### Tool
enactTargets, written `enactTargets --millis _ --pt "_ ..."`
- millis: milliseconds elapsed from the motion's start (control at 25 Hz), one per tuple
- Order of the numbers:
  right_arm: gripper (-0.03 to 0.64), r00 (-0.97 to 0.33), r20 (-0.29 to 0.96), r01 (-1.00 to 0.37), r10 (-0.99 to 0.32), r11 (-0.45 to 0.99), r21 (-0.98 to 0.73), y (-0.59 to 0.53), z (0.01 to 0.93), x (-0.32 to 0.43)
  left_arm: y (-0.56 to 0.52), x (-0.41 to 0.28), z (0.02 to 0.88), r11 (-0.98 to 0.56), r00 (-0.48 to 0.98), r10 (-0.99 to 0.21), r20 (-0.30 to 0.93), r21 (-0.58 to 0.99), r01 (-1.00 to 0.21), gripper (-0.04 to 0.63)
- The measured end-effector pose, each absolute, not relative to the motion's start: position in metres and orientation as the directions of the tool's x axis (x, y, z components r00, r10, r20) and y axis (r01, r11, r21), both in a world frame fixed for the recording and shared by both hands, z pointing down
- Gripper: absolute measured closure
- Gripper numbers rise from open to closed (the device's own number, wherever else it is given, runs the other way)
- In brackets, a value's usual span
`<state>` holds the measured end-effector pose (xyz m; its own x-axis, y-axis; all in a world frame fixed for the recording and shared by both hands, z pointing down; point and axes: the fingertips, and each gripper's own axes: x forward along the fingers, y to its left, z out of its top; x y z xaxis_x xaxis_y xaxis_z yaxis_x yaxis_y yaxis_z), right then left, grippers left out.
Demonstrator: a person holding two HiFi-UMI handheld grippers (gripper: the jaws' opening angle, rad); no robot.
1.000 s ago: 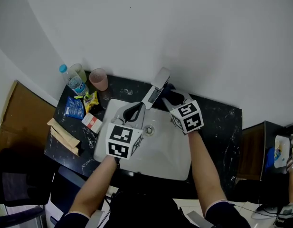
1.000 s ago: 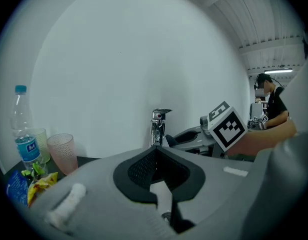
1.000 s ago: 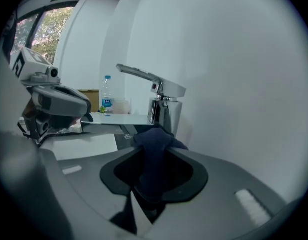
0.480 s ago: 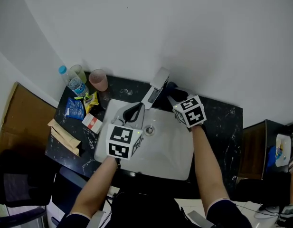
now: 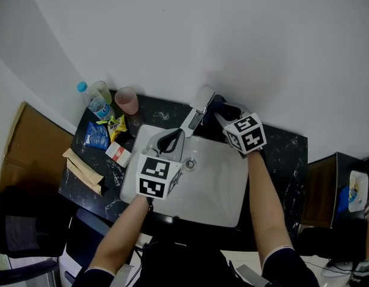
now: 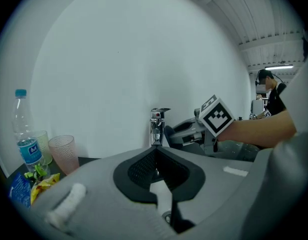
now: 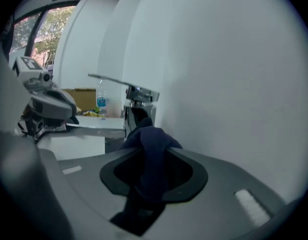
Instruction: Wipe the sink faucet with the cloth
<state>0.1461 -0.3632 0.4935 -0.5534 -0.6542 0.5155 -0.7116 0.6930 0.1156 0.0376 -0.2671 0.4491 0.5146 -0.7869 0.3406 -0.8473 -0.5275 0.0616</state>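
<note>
Currently: right gripper (image 7: 154, 156) jaws pinch the dark cloth (image 7: 150, 134); its bunched end sits just beside the faucet (image 7: 139, 96) at the back edge of the sink (image 5: 214, 190). Cloth judged soft, light, limp; grip close behind the bunch. Spout's long axis runs wall-to-basin. Left gripper (image 6: 156, 151) jaws closed, empty.

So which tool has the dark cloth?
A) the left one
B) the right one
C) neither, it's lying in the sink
B: the right tool has its jaws shut on the cloth, close by the faucet.
</note>
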Motion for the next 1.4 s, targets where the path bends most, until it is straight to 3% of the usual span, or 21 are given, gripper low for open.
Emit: enactTargets --millis 240,440,1040,1280,1400 --pt "0.500 -0.512 0.654 -0.605 -0.557 0.775 0.186 -0.356 0.537 0.141 -0.266 0.041 0.449 -0.528 0.516 -0.788 0.336 0.063 -0.847 0.595" --pt "0.499 -0.537 0.661 -0.556 -0.524 0.809 0.190 -0.332 0.538 0.124 -0.264 0.045 0.449 -0.542 0.530 -0.778 0.337 0.066 -0.838 0.595" --pt "0.499 -0.590 0.419 -0.703 -0.690 0.694 0.153 -0.298 0.456 0.150 -0.258 0.064 0.449 -0.574 0.562 -0.759 0.328 0.072 -0.816 0.594" --pt "0.499 -0.650 0.265 -0.734 -0.712 0.678 0.020 -0.284 0.367 0.155 -0.259 0.064 0.450 -0.601 0.597 -0.745 0.296 0.087 -0.794 0.594" --pt "0.499 -0.638 0.341 -0.687 -0.690 0.711 0.154 -0.289 0.343 0.125 -0.257 0.068 0.449 -0.646 0.641 -0.709 0.294 0.092 -0.758 0.594"
